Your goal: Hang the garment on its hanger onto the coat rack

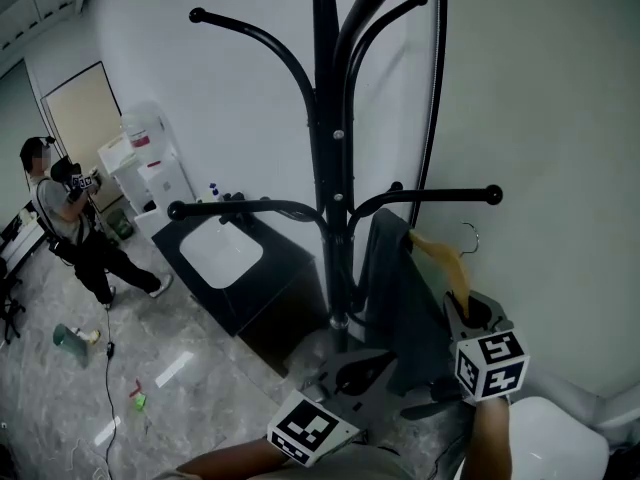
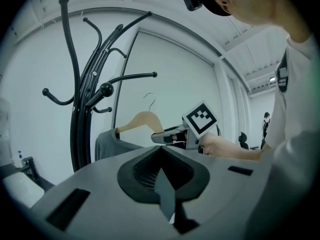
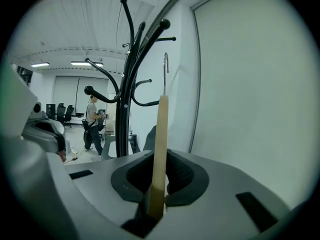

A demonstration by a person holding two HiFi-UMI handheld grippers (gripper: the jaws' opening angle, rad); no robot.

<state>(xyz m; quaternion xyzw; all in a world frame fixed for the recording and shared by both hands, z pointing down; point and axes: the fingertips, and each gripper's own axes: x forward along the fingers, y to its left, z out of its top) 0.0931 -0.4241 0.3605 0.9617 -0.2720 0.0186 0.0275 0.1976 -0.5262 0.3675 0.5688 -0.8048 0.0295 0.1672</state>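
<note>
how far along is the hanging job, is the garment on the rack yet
Done: the grey garment sits on the wooden hanger, and the right claw is clamped on that hanger. In hand: it is held beside the coat rack. Left: the hanger's metal hook is on no arm yet, so hooking and release remain. The left claw is shut, empty.
</note>
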